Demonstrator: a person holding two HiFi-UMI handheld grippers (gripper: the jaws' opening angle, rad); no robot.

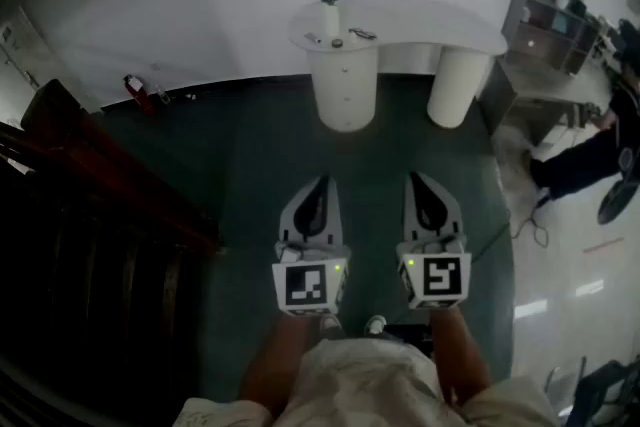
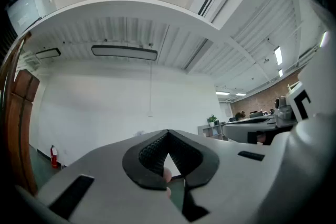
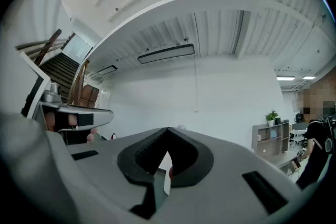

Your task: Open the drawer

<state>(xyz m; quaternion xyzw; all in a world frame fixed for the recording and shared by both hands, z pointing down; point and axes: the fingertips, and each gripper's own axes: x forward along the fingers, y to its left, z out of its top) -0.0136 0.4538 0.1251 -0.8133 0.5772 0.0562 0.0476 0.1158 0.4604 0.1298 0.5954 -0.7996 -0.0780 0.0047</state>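
Now | left tongs [image 1: 321,183] closed, empty | right tongs [image 1: 419,179] closed, empty | pedestal drawers [image 1: 345,87] barely discernible

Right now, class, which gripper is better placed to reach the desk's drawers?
Left, marginally: the left gripper lines up nearer the drawer pedestal; the right gripper sits off toward the plain pedestal. Both are shut, empty and far off.

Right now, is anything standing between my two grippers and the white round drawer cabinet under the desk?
Nothing visible does. Only bare dark green floor lies between the left gripper, the right gripper and the white cylindrical drawer cabinet ahead; the plain white pedestal stands apart beside it.
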